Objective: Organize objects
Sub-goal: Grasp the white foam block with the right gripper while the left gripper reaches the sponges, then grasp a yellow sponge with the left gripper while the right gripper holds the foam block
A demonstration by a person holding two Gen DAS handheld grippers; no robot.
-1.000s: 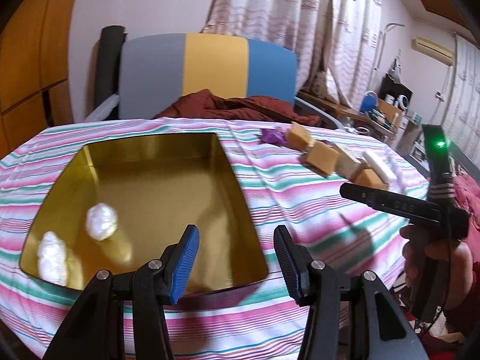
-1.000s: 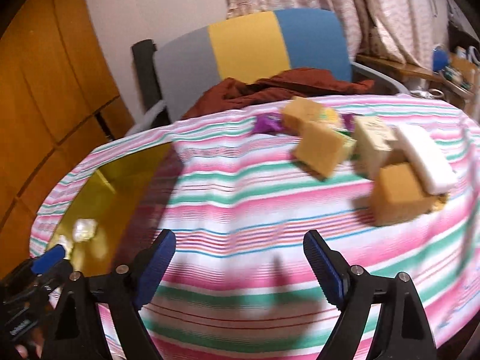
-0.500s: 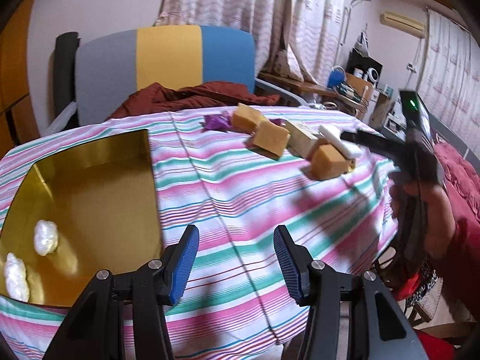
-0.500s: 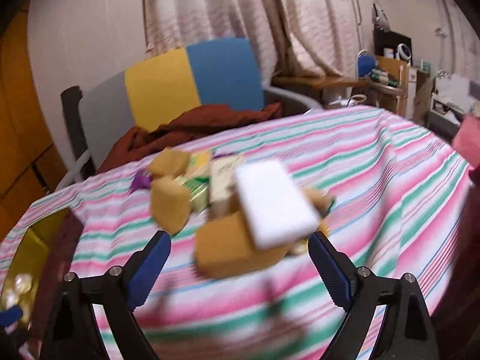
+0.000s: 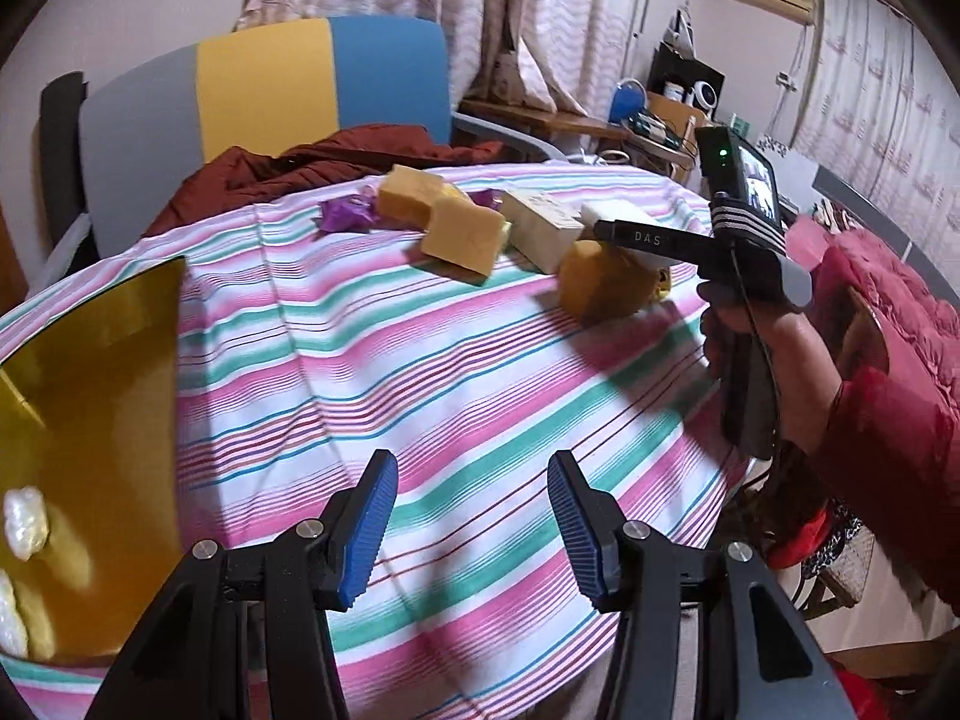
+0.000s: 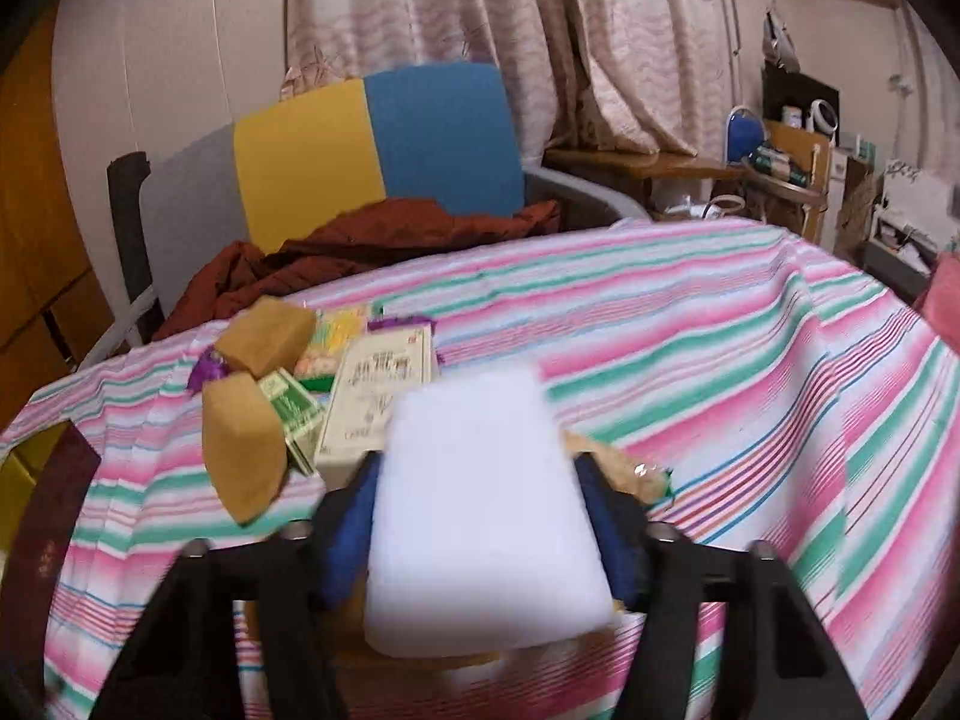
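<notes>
My right gripper [image 6: 480, 516] is shut on a white sponge block [image 6: 480, 510], its blue pads pressed on both sides. The block sits at the pile of tan sponges [image 6: 240, 450] and small boxes [image 6: 378, 402] on the striped tablecloth [image 6: 720, 360]. In the left wrist view the right gripper [image 5: 606, 228] reaches over the pile beside an orange-tan sponge [image 5: 600, 282]. My left gripper [image 5: 471, 522] is open and empty above the cloth, right of the gold tray [image 5: 90, 390] that holds white wrapped pieces [image 5: 24, 522].
A purple wrapper [image 5: 345, 213] lies at the back of the pile. A chair with a dark red jacket [image 5: 312, 162] stands behind the table. The table's right edge drops off by the person's red sleeve [image 5: 888, 420].
My right gripper moved forward to the pile and closed on the white sponge block. My left gripper swung right, so the gold tray slid to the left edge of its view.
</notes>
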